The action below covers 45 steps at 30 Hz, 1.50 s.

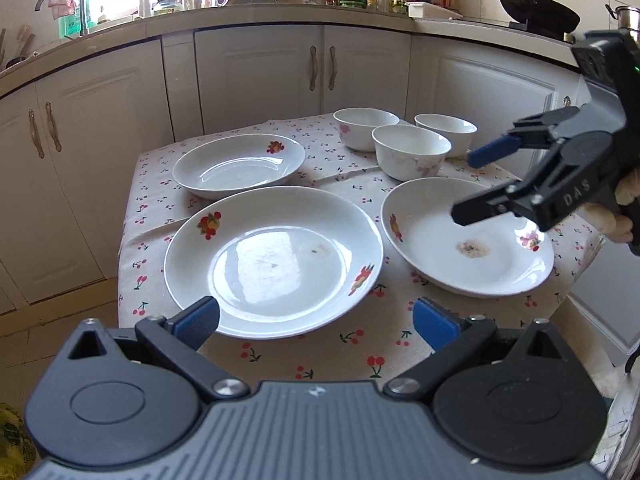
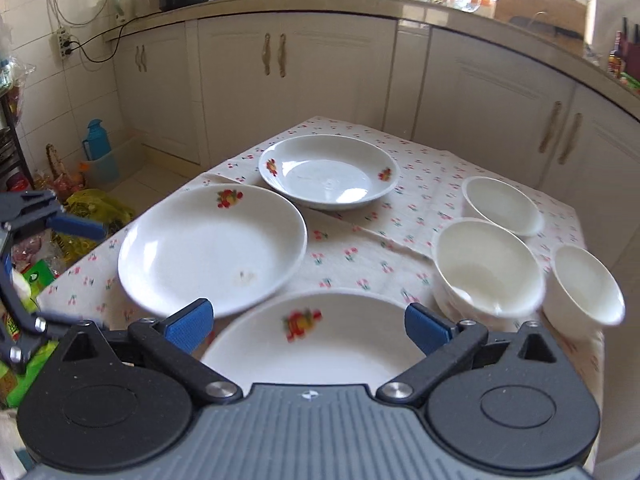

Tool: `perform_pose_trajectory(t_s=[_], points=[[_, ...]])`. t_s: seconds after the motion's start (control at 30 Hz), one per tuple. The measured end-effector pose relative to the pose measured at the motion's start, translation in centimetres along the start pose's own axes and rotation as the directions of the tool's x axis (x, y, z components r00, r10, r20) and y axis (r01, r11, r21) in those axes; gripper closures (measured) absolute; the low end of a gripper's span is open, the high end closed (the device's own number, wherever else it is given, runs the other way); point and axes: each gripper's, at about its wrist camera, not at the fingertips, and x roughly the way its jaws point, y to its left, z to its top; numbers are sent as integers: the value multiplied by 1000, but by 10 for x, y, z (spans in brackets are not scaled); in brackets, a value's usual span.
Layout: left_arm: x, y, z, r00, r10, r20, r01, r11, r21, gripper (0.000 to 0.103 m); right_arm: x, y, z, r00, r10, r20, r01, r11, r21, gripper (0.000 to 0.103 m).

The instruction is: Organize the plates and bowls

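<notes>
Both my jaws were spread, holding nothing. The plates (image 1: 274,262) on the tabletop (image 1: 372,360) looked glazed, slippery and breakable; I judged the rim the best hold.

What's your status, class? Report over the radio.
Left gripper and right gripper open, empty. Three plates, three bowls unstacked. Nothing blocking.

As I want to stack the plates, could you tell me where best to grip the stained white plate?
Grip the stained white plate at its raised rim, approaching from its table-edge side with the right hand-held gripper; it lies flat, so only the rim offers purchase.
</notes>
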Motion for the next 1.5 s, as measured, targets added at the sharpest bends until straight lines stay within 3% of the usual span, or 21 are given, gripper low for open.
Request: perform_pose_trajectory(t_s=[0.23, 0.5, 0.93, 1.2, 1.5], points=[[5, -27, 14, 998, -56, -12, 56, 998, 11, 1, -42, -4, -55, 999, -32, 39, 32, 999, 8, 0], [20, -55, 34, 995, -100, -13, 100, 994, 46, 1, -47, -12, -106, 999, -48, 17, 48, 998, 46, 0], [80, -78, 78, 979, -158, -126, 177, 970, 164, 2, -20, -13, -119, 999, -18, 42, 17, 999, 41, 0], [130, -77, 97, 950, -201, -238, 250, 948, 197, 4, -18, -12, -122, 996, -9, 85, 6, 999, 33, 0], [159, -71, 108, 899, -245, -363, 321, 933, 165, 14, -15, -12, -121, 996, -14, 90, 11, 999, 37, 0]])
